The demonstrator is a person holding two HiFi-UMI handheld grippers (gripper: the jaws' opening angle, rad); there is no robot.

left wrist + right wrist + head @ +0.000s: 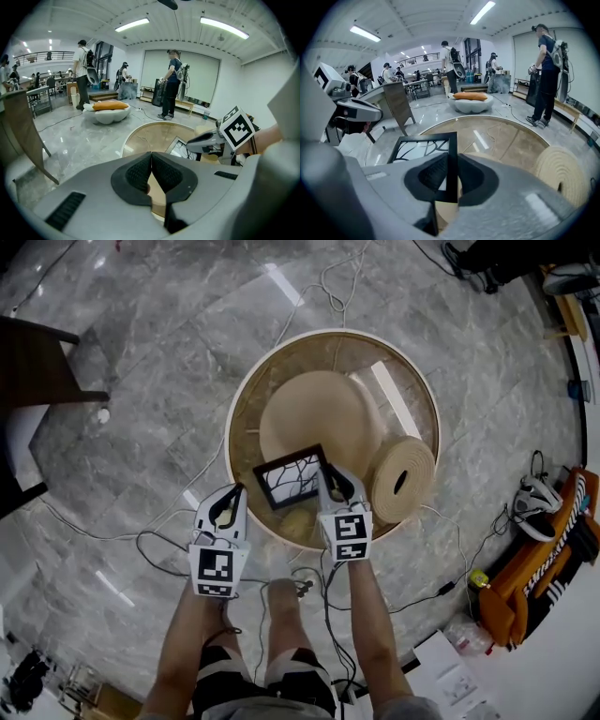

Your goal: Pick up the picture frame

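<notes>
Head view, frame: the black rectangular picture frame (292, 476), with a white print crossed by black lines, sits tilted over the near part of the round glass table with a pale wooden rim (246, 390)
Head view, grippers: the right gripper (330, 486) is at the frame's right edge; the left gripper (228, 507) hangs apart to the frame's left
Head view, neighbour: a beige coiled rope roll (403, 479) stands just right of the right gripper
Left gripper view: its fingers (138, 173) meet pad to pad with nothing between them; the frame lies ahead to the right
Right gripper view: its fingers (431, 176) are narrow, clamped on the frame's right bar, which stands upright between the pads
</notes>
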